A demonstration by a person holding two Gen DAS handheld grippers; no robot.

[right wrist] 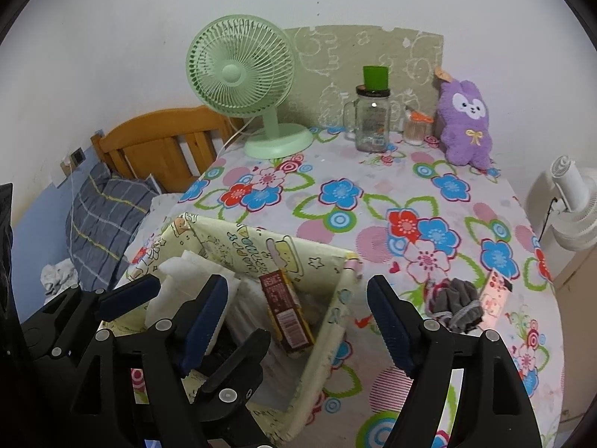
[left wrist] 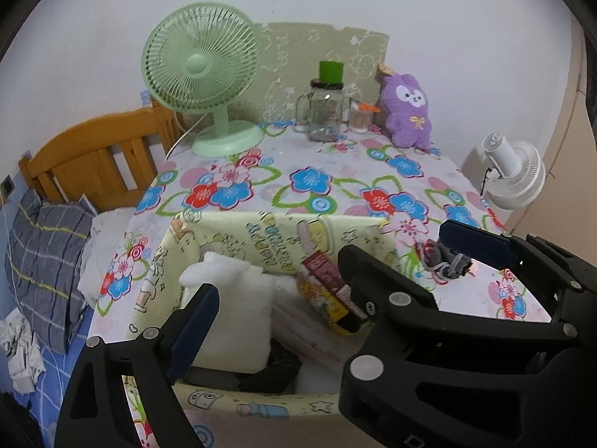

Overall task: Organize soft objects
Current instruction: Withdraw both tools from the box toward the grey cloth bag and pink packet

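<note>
Both grippers, left (left wrist: 278, 295) and right (right wrist: 298, 313), are held released; the grey pouch (right wrist: 457, 308) near the table's (right wrist: 373, 201) right edge should be pinched centrally, then lowered into the box (right wrist: 335, 321).

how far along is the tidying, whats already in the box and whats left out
Done: white padding sits in the yellow fabric box. In hand: nothing; left gripper and right gripper are open. Left: grey pouch beside the box, purple plush by the wall.
</note>
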